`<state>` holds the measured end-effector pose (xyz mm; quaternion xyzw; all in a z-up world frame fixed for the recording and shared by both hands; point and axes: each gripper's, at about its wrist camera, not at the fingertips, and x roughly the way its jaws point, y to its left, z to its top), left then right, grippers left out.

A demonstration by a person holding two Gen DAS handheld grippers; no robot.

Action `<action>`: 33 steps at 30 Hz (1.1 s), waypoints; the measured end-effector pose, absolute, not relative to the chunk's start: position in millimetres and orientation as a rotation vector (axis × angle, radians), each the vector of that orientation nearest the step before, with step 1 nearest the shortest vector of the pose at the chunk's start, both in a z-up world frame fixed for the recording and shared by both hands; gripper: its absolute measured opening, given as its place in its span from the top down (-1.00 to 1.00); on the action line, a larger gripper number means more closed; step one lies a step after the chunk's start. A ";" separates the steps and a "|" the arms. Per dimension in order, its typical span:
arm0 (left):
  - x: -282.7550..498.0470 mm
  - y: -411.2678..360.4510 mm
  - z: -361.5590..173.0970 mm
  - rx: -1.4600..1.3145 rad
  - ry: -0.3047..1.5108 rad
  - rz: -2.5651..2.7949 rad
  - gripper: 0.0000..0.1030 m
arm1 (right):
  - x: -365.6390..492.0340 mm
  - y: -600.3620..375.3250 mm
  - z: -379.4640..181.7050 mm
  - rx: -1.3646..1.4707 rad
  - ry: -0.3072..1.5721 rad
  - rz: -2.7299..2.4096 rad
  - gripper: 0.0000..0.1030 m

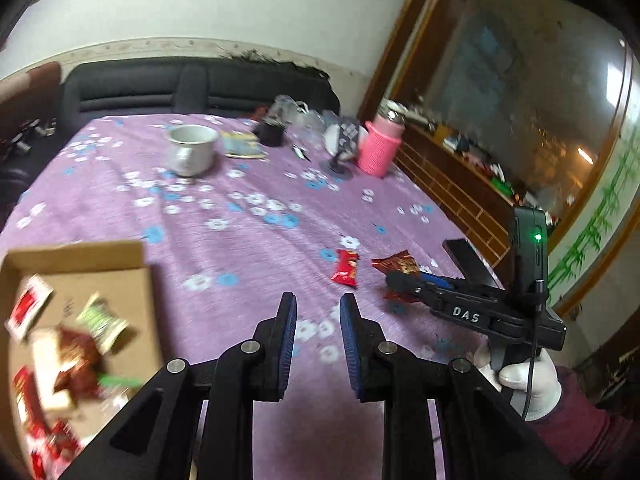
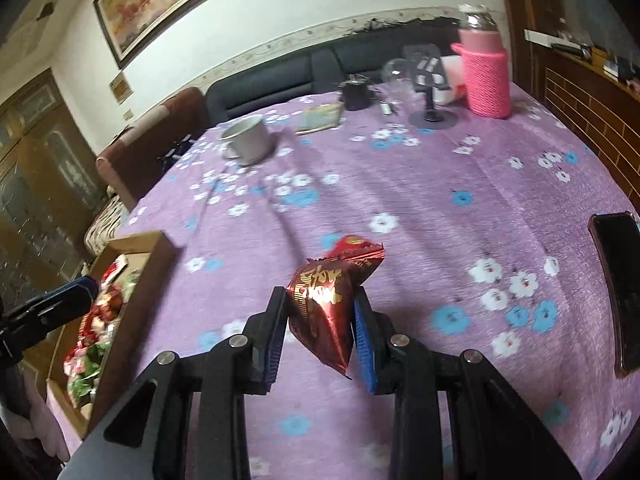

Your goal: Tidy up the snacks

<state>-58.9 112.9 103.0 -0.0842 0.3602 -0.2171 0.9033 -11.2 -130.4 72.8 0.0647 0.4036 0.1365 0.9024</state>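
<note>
Two snack packets are left loose on the table [image 1: 248,240]: a dark red foil packet [image 2: 324,312] is clamped between the pads of the right claw [image 2: 320,316], its long axis running from a pointed lower corner up and away toward the crimped top; a bright red packet [image 1: 346,267] lies flat on the purple cloth, just ahead and to the right of the left claw [image 1: 318,340]. The left claw is seen with nothing between its pads, which stand a narrow gap apart; it is taken as closed and empty. The cardboard box [image 1: 80,280], already holding several packets, lies to the left of both claws, at the near left edge of the table; the left claw is judged the nearer to it, so the held packet must be carried leftward across open cloth. No obstacle is seen on that path; a dark phone [image 2: 616,288] lies well apart by the right edge, and a white mug [image 1: 192,148] and pink bottle [image 1: 378,148] stand far back.
</note>
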 end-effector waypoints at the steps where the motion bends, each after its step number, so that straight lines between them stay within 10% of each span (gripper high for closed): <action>1: -64.9 120.6 104.2 -0.185 0.735 -0.439 0.56 | -14.1 -124.8 75.2 0.129 0.833 0.291 0.41; 33: -163.7 318.9 63.8 -0.459 0.649 -0.072 0.55 | -66.2 86.8 77.0 -0.060 0.937 0.717 0.40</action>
